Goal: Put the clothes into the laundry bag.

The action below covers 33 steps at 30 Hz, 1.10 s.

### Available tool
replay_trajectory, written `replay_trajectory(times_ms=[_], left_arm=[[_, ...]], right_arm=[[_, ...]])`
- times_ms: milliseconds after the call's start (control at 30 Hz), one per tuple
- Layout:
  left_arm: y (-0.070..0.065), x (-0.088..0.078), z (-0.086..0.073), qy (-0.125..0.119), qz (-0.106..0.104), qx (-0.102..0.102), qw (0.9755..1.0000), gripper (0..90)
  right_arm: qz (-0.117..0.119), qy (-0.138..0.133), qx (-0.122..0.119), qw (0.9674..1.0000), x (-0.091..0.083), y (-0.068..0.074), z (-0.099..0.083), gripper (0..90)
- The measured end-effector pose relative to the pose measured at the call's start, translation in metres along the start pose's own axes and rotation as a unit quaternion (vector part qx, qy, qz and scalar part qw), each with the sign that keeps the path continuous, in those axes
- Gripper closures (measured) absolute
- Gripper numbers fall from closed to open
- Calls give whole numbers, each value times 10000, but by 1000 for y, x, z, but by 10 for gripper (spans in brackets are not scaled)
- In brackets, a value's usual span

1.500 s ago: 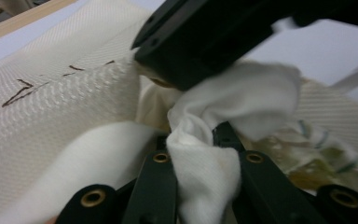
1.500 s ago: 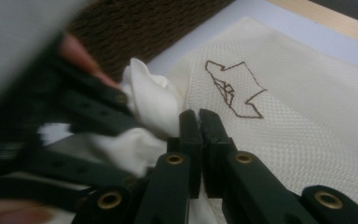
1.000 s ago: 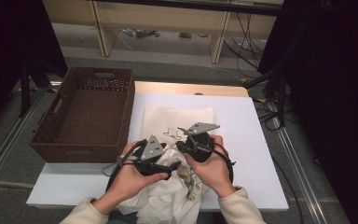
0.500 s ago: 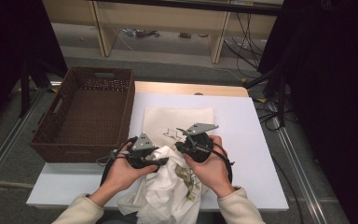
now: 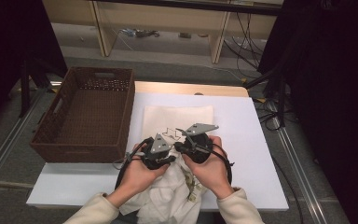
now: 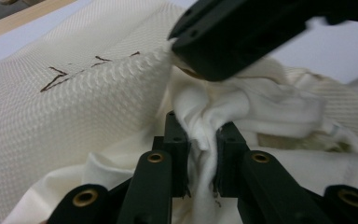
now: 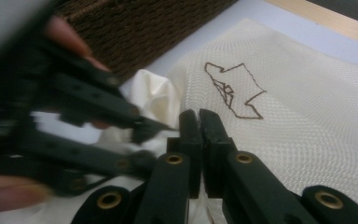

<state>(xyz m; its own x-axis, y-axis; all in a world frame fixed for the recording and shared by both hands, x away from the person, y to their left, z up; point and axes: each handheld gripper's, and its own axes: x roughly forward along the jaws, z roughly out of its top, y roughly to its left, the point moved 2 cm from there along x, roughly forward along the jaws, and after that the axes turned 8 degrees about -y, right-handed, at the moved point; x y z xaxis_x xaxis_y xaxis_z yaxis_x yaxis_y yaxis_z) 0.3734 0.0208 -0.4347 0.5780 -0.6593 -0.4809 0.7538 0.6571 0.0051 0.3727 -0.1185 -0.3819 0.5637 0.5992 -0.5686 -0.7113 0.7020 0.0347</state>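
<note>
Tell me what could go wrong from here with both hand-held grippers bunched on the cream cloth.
The left hand-held gripper has just closed on a thin fold of the cream cloth; it may slip out. The right hand-held gripper sits so close that the two could collide. The cloth's crumpled end overhangs the table edge and may drag down.

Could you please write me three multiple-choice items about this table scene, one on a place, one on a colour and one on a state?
1. Where does the basket stand?
A. left of the cloth
B. right of the cloth
C. on the cloth

2. What colour is the line drawing on the cloth?
A. blue
B. brown
C. green

3. What is the left tool doing?
A. lying in the basket
B. hanging open above the table
C. pinching a fold of cloth

Answers: 1 A, the high view shows it beside the cloth's left edge; 2 B, brown lines; 3 C, white fabric sits squeezed between its jaws.
</note>
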Motion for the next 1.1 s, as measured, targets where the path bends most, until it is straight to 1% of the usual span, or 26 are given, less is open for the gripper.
replay_trajectory(times_ms=[33,67,100,167,200,233,267,300,333,367,433,467,500,533,567,600,633,667,733,767,800,833,900,1000,1067,1100], left_arm=[[1,4,-1,-52,74,-4,10000,779],[3,8,-1,-105,117,-46,9999,777],[4,11,-2,-155,111,-168,9997,773],[4,11,-2,-213,146,-151,9996,747],[3,10,-3,-226,74,-67,9997,717],[3,5,-3,-176,44,14,9998,654],[3,1,-2,-270,-9,-12,9996,574],[2,-5,-2,-316,-73,-81,9994,508],[1,-10,-2,-363,-157,-107,9992,425],[1,-18,-1,-440,-98,11,9990,356],[1,-30,-3,-445,-30,189,9988,312],[0,-32,-5,-568,21,111,9983,309],[1,-37,-7,-484,3,121,9988,309],[1,-38,-10,-529,-48,75,9986,314],[2,-40,-13,-421,-50,96,9991,328],[4,-38,-16,-455,-101,118,9988,353],[6,-37,-18,-408,-110,93,9991,371],[5,-34,-20,-490,-94,10,9988,396],[3,-31,-21,-415,-210,38,9989,509],[2,-28,-21,-466,-199,1,9987,537],[2,-28,-20,-364,-216,107,9990,570],[1,-25,-20,-426,-198,77,9989,600],[2,-24,-18,-311,-183,184,9992,674],[1,-20,-16,-346,-166,-51,9993,767],[0,-19,-14,-356,-152,-126,9992,789],[0,-21,-12,-258,-152,-72,9995,796]], right_arm=[[29,0,-64,10000,1,1,0,899],[44,40,29,10000,2,4,-1,899],[36,23,-66,10000,2,4,-1,899],[68,39,-160,9998,4,2,-1,899],[57,23,-160,9999,4,0,-1,898],[13,47,-31,10000,3,0,-2,898],[-13,55,-8,10000,1,-1,-2,898],[2,-8,-141,9999,1,-5,-1,898],[-20,7,49,10000,0,-4,-1,898],[-23,-29,-42,10000,0,-6,-1,898],[-58,-18,52,10000,-2,-6,0,898],[-60,-20,35,10000,-2,-7,0,898],[-57,-12,24,10000,-2,-7,0,898],[-52,-8,13,10000,-2,-6,0,898],[-63,2,57,10000,-2,-5,0,897],[-55,-9,-4,10000,-1,-5,0,898],[-67,-15,60,10000,-1,-3,0,897],[-47,-18,-42,10000,0,-4,0,897],[-42,-37,-157,9999,0,-5,0,897],[-59,21,49,10000,0,-2,-1,898],[-80,8,48,10000,0,-2,-1,898],[-68,14,55,10000,1,-2,-1,898],[-67,17,-9,10000,1,-3,-1,898],[-81,6,51,10000,1,-2,-2,897],[-87,17,-42,10000,1,-3,-1,897],[-74,47,42,10000,1,-2,-1,897]])
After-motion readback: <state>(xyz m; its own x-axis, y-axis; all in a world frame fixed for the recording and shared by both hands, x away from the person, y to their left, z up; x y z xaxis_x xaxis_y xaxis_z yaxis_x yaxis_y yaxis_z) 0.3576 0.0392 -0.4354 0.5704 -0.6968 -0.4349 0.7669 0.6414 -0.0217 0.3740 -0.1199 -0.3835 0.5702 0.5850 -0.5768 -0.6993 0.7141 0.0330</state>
